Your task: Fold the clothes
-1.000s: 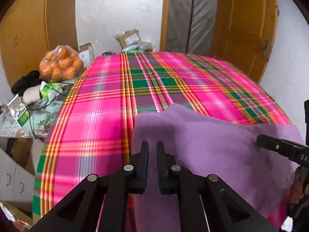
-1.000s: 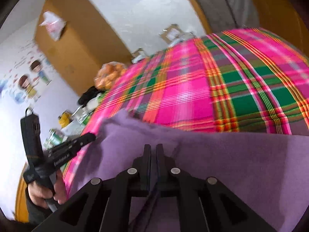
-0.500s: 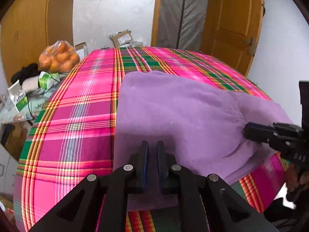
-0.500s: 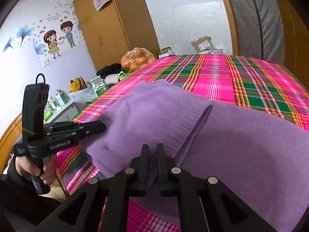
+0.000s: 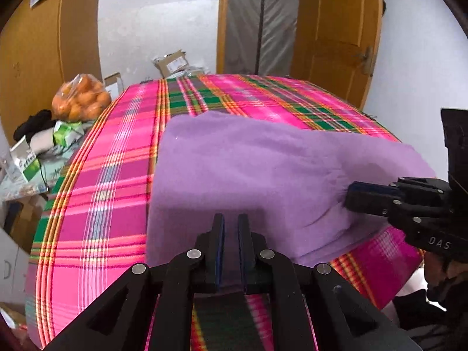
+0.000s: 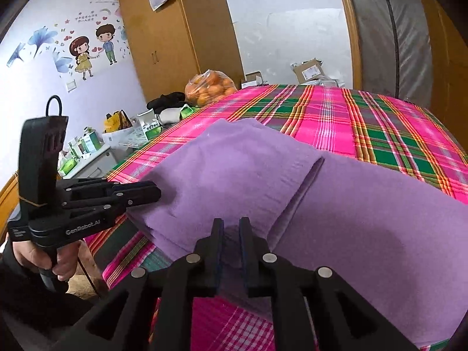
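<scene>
A purple garment (image 5: 248, 169) lies doubled over on a pink and green plaid cover (image 5: 102, 204). My left gripper (image 5: 231, 228) is shut on its near edge, with cloth filling the narrow gap between the fingers. From the right wrist view the same left gripper (image 6: 156, 194) pinches the folded corner of the garment (image 6: 234, 175) at the left. My right gripper (image 6: 231, 228) has a dark fold of the cloth between its pads, and its jaws are opening. In the left wrist view the cloth still puckers at the right gripper (image 5: 349, 196).
A bag of oranges (image 5: 80, 99) and a cluttered side table (image 5: 35, 158) stand left of the cover. Cardboard boxes (image 5: 172, 61) sit beyond its far end, near a wooden door (image 5: 336, 35). A hand (image 6: 58, 260) holds the left gripper's handle below the cover's edge.
Both grippers have drawn the garment's edge back toward the near side, so it now lies folded in two. The right view has rolled level, and the right fingers stand slightly wider apart.
</scene>
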